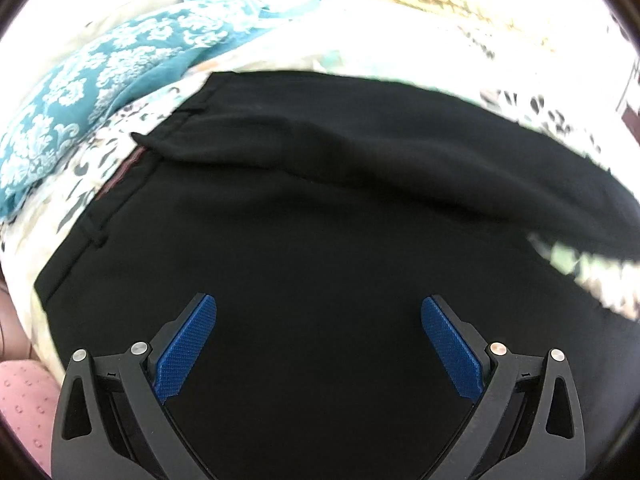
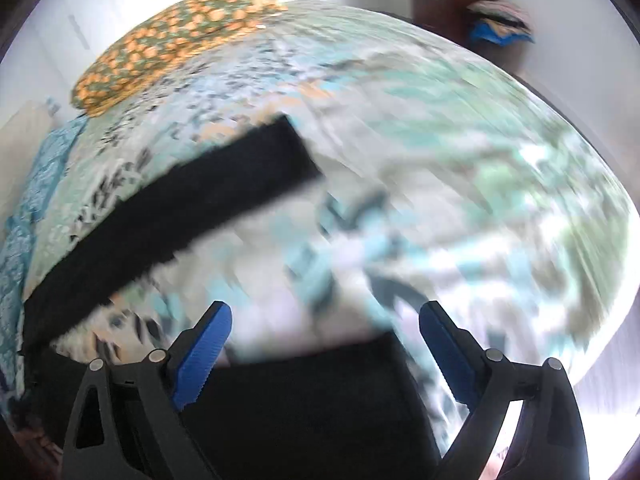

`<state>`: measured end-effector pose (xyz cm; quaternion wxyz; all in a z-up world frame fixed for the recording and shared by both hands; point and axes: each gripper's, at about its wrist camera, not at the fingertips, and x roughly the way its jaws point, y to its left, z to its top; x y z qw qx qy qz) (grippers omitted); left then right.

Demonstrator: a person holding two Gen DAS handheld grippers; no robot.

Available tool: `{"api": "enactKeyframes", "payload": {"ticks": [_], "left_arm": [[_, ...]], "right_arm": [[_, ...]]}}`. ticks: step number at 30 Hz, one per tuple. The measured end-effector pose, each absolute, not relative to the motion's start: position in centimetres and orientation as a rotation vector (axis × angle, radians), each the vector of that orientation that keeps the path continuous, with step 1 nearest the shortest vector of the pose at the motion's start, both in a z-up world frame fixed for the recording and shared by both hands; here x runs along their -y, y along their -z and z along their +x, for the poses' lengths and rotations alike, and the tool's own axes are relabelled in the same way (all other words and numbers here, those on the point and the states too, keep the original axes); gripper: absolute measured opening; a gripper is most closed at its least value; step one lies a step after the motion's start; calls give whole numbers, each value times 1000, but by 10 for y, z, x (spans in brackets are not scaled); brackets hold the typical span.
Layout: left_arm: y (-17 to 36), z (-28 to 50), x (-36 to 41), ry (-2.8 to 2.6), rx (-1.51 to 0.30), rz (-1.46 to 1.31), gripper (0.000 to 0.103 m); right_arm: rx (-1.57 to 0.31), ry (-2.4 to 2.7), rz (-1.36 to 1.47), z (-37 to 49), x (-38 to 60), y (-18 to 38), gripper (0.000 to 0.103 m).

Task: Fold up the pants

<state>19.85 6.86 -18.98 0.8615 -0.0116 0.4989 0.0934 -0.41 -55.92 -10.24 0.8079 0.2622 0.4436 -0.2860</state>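
Black pants (image 1: pixel 320 220) lie spread on a bed, waistband at the left of the left wrist view. My left gripper (image 1: pixel 319 308) is open and empty, hovering over the seat of the pants. In the blurred right wrist view one black pant leg (image 2: pixel 180 204) stretches away to the upper middle and another leg end (image 2: pixel 312 392) lies under my right gripper (image 2: pixel 325 316), which is open and empty just above it.
The bed has a floral white, teal and black sheet (image 2: pixel 440 160). A teal patterned cloth (image 1: pixel 100 92) lies at the left. An orange patterned pillow (image 2: pixel 168 40) sits at the far end. A dark wooden cabinet (image 2: pixel 444 4) with stacked fabric stands beyond the bed.
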Motion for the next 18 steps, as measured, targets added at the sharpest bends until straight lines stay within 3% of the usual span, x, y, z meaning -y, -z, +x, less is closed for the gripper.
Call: {"api": "enactKeyframes", "payload": {"ticks": [5, 10, 11, 13, 17, 18], "left_arm": [[203, 196, -67, -199, -1013, -42, 103], [206, 193, -65, -208, -987, -32, 103], [207, 193, -64, -212, -981, -29, 103], [207, 192, -62, -216, -973, -27, 103], [207, 190, -63, -216, -965, -29, 103], [206, 190, -63, -216, -964, -30, 103]], "right_arm": [[-971, 599, 570, 103, 625, 104, 97], [-1070, 592, 707, 161, 678, 147, 97], [-1083, 593, 684, 170, 681, 152, 93], [-1118, 578, 645, 184, 687, 163, 76], [-1141, 512, 653, 191, 690, 178, 60], [-1106, 481, 662, 187, 690, 174, 43]]}}
